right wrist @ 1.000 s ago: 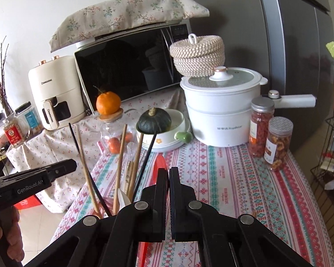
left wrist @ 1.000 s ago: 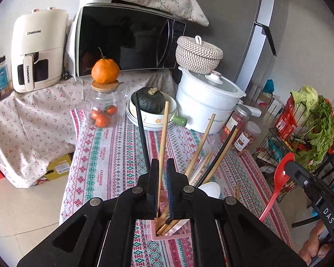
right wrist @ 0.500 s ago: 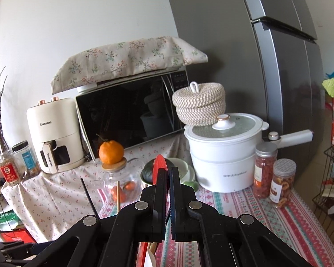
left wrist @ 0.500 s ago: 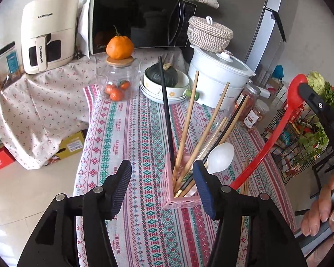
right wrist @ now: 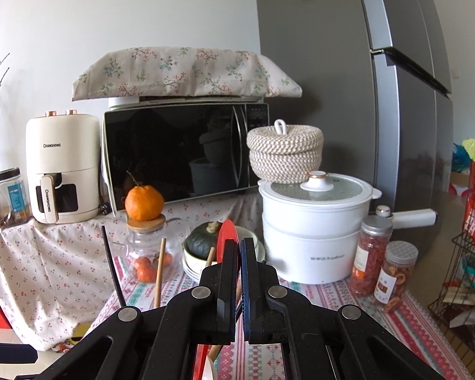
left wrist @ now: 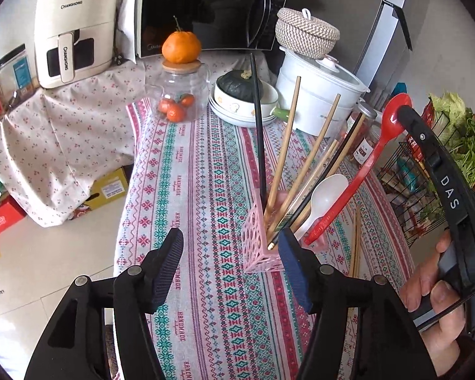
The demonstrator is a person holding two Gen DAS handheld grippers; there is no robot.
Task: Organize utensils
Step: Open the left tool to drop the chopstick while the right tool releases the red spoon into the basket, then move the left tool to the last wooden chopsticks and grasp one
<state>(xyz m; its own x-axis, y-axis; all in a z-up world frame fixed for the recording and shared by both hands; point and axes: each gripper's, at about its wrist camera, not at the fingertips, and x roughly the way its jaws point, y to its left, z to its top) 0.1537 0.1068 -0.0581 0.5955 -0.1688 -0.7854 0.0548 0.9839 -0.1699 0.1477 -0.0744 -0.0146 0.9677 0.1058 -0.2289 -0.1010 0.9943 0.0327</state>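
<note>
While right tool (right wrist: pixel 239 255) clamps red spoon (left wrist: pixel 369 166), left tool (left wrist: pixel 231 264), just widened, empty, flanks pink holder (left wrist: pixel 259 248); chopsticks (left wrist: pixel 281 155) crowd it.

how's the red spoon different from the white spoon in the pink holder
The red spoon is long, thin-handled and clamped at its bowl by the right gripper, handle end down in the pink holder. The white spoon is shorter, broader and untouched. Both lean right in the holder, bowls up.
</note>
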